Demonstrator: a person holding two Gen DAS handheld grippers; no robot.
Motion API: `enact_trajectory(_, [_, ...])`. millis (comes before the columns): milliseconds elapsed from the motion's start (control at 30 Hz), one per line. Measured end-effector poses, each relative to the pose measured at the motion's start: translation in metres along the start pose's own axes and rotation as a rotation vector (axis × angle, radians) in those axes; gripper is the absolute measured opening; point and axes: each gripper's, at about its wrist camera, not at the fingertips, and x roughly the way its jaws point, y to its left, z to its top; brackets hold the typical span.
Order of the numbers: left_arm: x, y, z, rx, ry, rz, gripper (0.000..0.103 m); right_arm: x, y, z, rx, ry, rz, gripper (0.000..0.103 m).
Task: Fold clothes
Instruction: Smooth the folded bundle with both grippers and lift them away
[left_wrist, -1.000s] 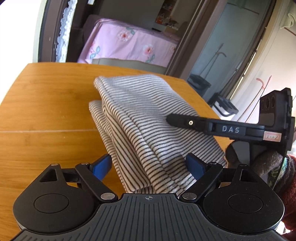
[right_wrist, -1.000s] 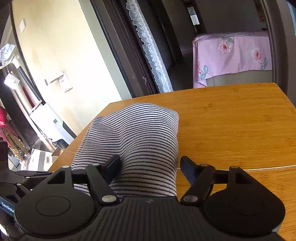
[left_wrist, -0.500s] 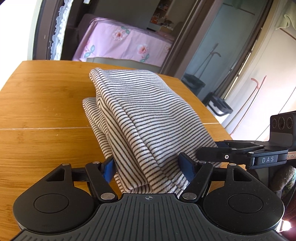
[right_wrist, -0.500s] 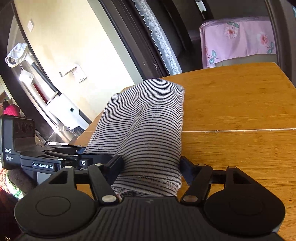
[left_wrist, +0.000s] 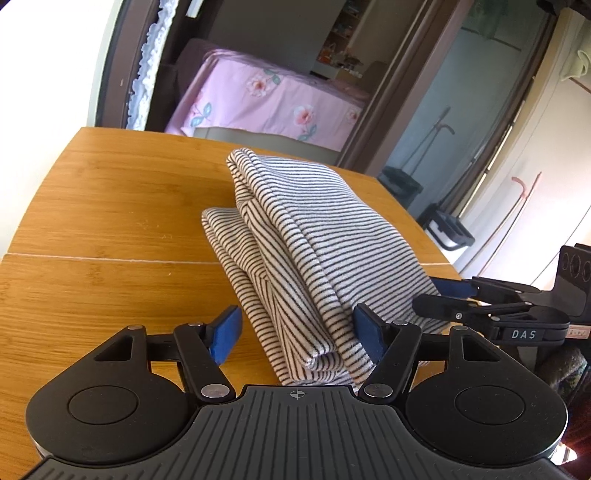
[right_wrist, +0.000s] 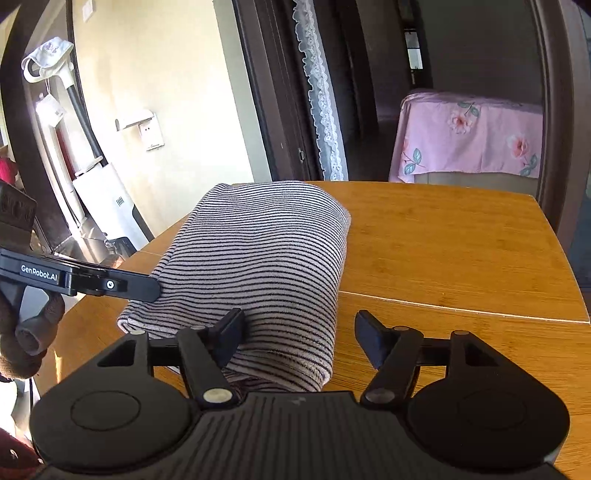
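Already the striped garment (left_wrist: 317, 251) is down to a thick, narrow bundle of several layers, lying on the wooden bench (left_wrist: 110, 221) toward its right-hand edge as the left wrist view shows it, running from the near edge back toward the far edge. Its top layer is smooth and rounded at the far end, while a lower layer sticks out a little on the side facing the middle of the bench, so the stack is not quite square. The left gripper (left_wrist: 295, 334) sits at the near end of the bundle with its jaws closing; the cloth lies between the blue pads (left_wrist: 225, 334), touching the one on the right of the view, with a clear gap at the other, so it is not clamped. The right gripper (right_wrist: 299, 338) is at the same near end, seen from the other side, its jaws opening; the dark pad on the left of its view presses into the fabric (right_wrist: 266, 258), the other stands well clear over bare wood, so nothing is pinched there either. In my judgement the main folds are done and this piece is at the tidying stage: squaring the offset layer, perhaps one last fold or a shift aside. No other clothes show on the bench.
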Motion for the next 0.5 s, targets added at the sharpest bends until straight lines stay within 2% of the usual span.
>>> enact_trajectory(33, [-0.002,0.001,0.001,-0.013,0.001,-0.016,0.069,0.001,-0.004,0.002,0.034,0.000,0.019,0.071])
enact_trajectory(67, [-0.003,0.002,0.001,-0.027,0.002,-0.032,0.070,0.002,-0.010,0.003,0.086,-0.001,0.041,0.077])
enact_trajectory(100, [0.000,0.002,0.002,-0.040,0.016,-0.054,0.075,0.003,-0.016,0.005,0.139,-0.001,0.062,0.080])
enact_trajectory(133, [0.004,0.002,0.002,-0.054,0.031,-0.076,0.085,0.007,-0.022,0.004,0.186,0.014,0.083,0.080])
enact_trajectory(200, [0.015,-0.002,0.002,-0.069,0.064,-0.095,0.086,0.014,-0.032,0.003,0.277,0.050,0.126,0.080])
enact_trajectory(333, [0.030,-0.014,-0.005,-0.043,0.089,-0.074,0.084,0.016,-0.030,-0.005,0.234,0.080,0.129,0.081])
enact_trajectory(367, [0.030,-0.016,-0.007,-0.028,0.080,-0.069,0.083,0.017,-0.029,-0.007,0.214,0.080,0.129,0.078])
enact_trajectory(400, [0.030,-0.015,-0.009,-0.022,0.072,-0.069,0.082,0.018,-0.027,-0.006,0.190,0.079,0.142,0.069])
enact_trajectory(433, [0.030,-0.013,-0.009,-0.020,0.066,-0.067,0.080,0.022,-0.025,-0.002,0.171,0.077,0.156,0.063])
enact_trajectory(500, [0.030,-0.010,-0.009,-0.014,0.053,-0.062,0.078,0.033,-0.019,0.006,0.133,0.071,0.141,0.063])
